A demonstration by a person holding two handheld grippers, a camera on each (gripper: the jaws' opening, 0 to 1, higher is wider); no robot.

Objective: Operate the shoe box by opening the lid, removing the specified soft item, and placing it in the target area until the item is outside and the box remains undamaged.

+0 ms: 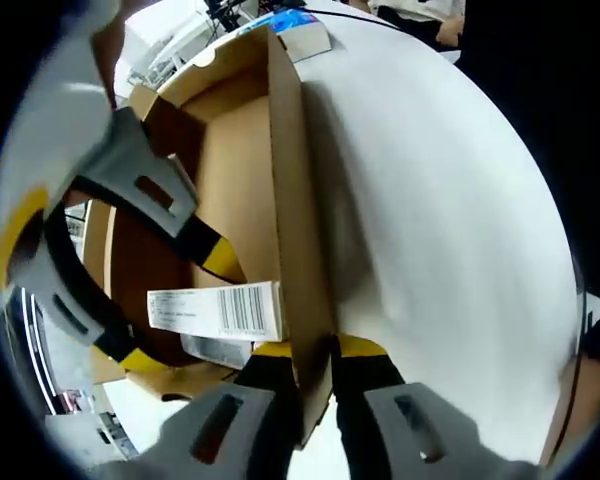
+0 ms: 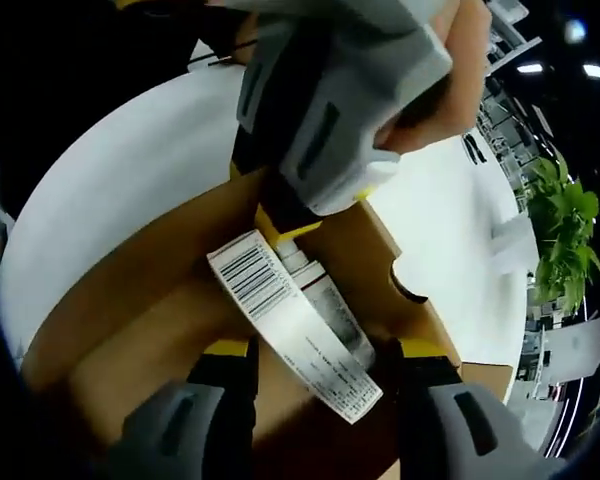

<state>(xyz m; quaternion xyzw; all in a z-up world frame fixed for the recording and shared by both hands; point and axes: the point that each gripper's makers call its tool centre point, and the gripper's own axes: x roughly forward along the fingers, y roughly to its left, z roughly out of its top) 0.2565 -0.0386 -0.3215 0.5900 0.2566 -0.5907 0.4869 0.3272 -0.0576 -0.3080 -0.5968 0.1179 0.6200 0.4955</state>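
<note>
An open brown shoe box (image 1: 245,180) stands on a white table (image 1: 440,200). My left gripper (image 1: 315,355) is shut on the box's side wall (image 1: 292,200), one jaw inside and one outside. My right gripper (image 1: 180,310) reaches into the box from the left, open. A long white carton with a barcode (image 1: 220,310) lies between its fingertips. In the right gripper view the same carton (image 2: 290,330) runs slantwise between my right gripper's (image 2: 325,360) spread jaws, and a white tube (image 2: 330,300) lies partly under it. The left gripper (image 2: 275,225) comes down from above onto the box wall.
A hand (image 2: 460,70) holds the left gripper. A blue and white pack (image 1: 295,25) lies on the table beyond the box. The box end wall (image 2: 410,290) has a finger hole. A green plant (image 2: 560,230) stands past the table edge.
</note>
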